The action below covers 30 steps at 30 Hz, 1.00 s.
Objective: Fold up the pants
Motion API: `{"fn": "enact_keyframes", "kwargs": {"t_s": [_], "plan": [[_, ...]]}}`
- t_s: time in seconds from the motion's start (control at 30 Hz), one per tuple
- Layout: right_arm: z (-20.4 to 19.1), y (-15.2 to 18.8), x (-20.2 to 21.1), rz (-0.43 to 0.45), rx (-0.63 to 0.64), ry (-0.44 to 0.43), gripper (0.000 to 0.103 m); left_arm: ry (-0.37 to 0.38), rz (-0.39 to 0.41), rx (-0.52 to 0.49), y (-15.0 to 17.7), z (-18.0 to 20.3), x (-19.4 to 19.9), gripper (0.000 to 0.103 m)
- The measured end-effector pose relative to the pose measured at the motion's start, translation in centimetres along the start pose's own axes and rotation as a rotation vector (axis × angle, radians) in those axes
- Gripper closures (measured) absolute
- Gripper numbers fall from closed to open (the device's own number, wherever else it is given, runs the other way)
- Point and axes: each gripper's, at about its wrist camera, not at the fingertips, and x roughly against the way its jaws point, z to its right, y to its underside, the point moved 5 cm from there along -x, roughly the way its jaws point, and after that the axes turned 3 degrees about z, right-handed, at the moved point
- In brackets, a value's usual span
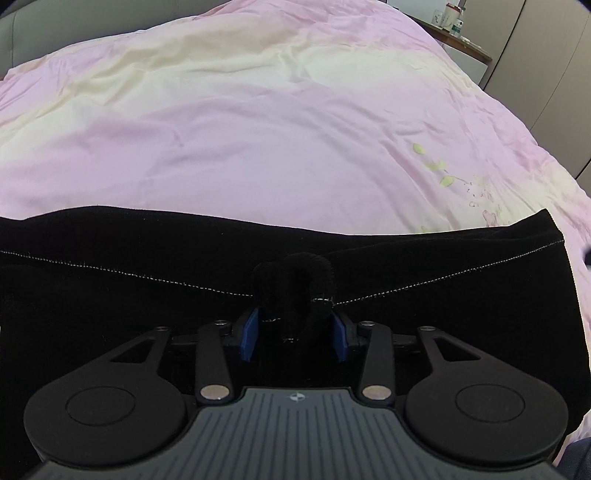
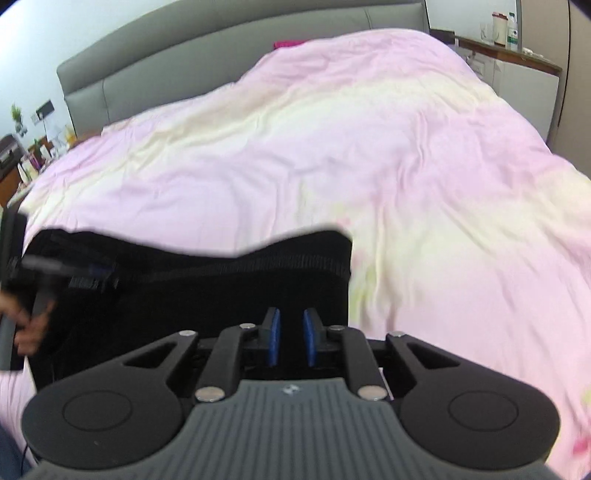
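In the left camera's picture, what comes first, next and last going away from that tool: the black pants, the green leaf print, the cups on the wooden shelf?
1. Black pants: bunched between the pads of the left tool, so nearest.
2. Green leaf print: on the pink cover, ahead and to the right.
3. Cups: on the wooden shelf beyond the bed, top right, farthest.

Bed: pink-and-cream duvet [image 2: 332, 155] fills the frame's centre.
Headboard: grey padded panel [image 2: 221, 48], upper left.
Right side: white cabinet [image 2: 524, 85] with wooden top, bottles on it, upper right.
Left edge: cluttered shelf [image 2: 26, 147].
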Motion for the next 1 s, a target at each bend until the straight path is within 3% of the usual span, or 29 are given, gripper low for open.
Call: {"fn": "enact_keyframes", "kwargs": {"t_s": [0.07, 0.13, 0.27, 0.43, 0.5, 0.63, 0.73, 0.83, 0.9, 1.0], "plan": [[0.3, -1.7, -2.2, 0.021, 0.015, 0.006, 0.099, -0.003, -0.001, -0.014, 0.0, 0.1, -0.1, 0.056], [0.7, -2.4, -4.9, -0.013, 0.028, 0.043, 0.099, 0.003, -0.004, -0.017, 0.0, 0.0, -0.3, 0.055], [2.6, -0.1, -10.0, -0.139, 0.012, 0.113, 0.103, 0.028, -0.023, -0.008, 0.0, -0.5, -1.1, 0.052], [3.9, -0.3, -12.8, -0.169, 0.032, 0.158, 0.103, 0.019, -0.048, -0.003, -0.4, -0.5, -1.1, 0.047], [4.0, -0.7, -11.9, -0.167, 0.034, 0.143, 0.103, 0.010, -0.046, -0.005, -0.7, -0.4, -0.4, 0.041], [3.8, -0.9, -5.9, -0.105, 0.033, 0.091, 0.103, -0.025, 0.013, -0.057, -0.5, 0.3, 2.5, 0.039], [2.5, 1.4, -1.4, -0.114, 0.041, 0.011, 0.103, -0.050, 0.084, -0.078, 0.1, 1.2, 5.4, 0.040], [1.5, 4.6, 1.4, -0.157, 0.036, -0.015, 0.103, -0.069, 0.147, -0.081, 1.2, 2.6, 8.4, 0.040], [1.1, 6.9, 2.6, -0.191, 0.015, -0.018, 0.103, -0.054, 0.130, -0.080, 2.5, 3.4, 9.2, 0.053], [0.7, 9.7, 3.3, -0.213, 0.018, 0.001, 0.103, -0.079, 0.065, -0.120, 4.5, 4.2, 8.4, 0.064]]}}
